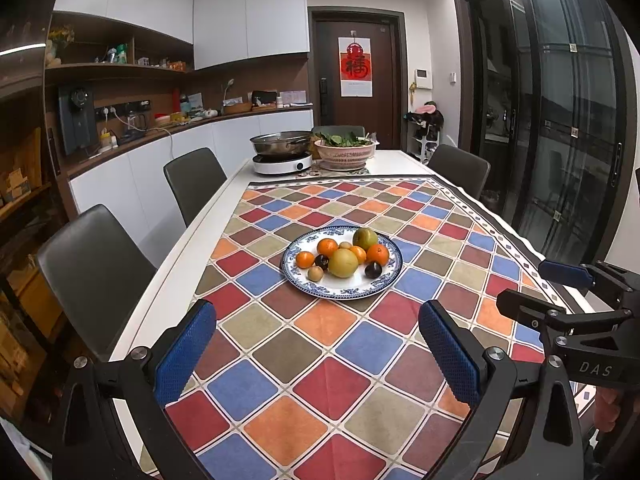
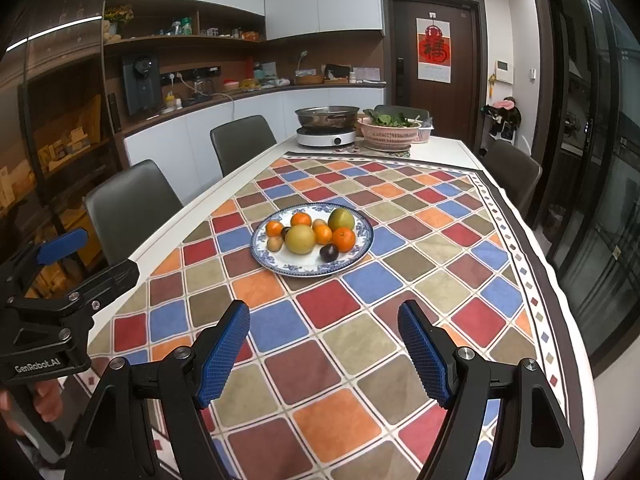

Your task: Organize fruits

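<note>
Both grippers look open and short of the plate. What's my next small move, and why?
Probably ease the right gripper forward toward the dark plum at the plate's near edge. Both it and the left gripper are open, holding nothing, and hang over the tablecloth short of the plate; that plum lies nearest, apart from the pile.

"DAS" on right gripper (image 1: 576,280), "GenRobot.AI" on left gripper (image 2: 86,254), "福" on door poster (image 1: 355,67)

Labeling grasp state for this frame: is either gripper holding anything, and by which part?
Nothing is held. The left gripper and the right gripper are both open over the tablecloth; all fruit sits on the plate.
</note>
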Demonstrator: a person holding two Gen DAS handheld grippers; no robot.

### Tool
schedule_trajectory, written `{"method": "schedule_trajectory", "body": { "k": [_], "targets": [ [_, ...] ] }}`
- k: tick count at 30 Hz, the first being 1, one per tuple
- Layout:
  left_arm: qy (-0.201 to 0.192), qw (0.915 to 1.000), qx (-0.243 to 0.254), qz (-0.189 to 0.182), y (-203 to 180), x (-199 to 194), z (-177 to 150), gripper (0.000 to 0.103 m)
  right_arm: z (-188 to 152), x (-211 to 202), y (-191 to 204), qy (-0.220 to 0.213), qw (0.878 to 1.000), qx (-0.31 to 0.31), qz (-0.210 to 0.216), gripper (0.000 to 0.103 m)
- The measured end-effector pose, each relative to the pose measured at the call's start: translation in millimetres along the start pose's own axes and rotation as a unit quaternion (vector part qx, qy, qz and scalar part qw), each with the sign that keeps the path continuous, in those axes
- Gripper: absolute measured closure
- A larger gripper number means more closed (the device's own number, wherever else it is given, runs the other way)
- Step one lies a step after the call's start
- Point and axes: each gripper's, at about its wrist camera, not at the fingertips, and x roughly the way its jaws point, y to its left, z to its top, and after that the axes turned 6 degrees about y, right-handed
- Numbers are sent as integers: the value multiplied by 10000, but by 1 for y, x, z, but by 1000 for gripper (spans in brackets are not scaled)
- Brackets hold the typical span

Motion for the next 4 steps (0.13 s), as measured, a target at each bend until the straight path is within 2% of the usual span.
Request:
{"method": "schedule_trajectory", "body": {
  "k": [4],
  "targets": [
    [38,10000,-15,10,0,2,0,0,0,1,0,21,10000,6,12,26]
  ]
}}
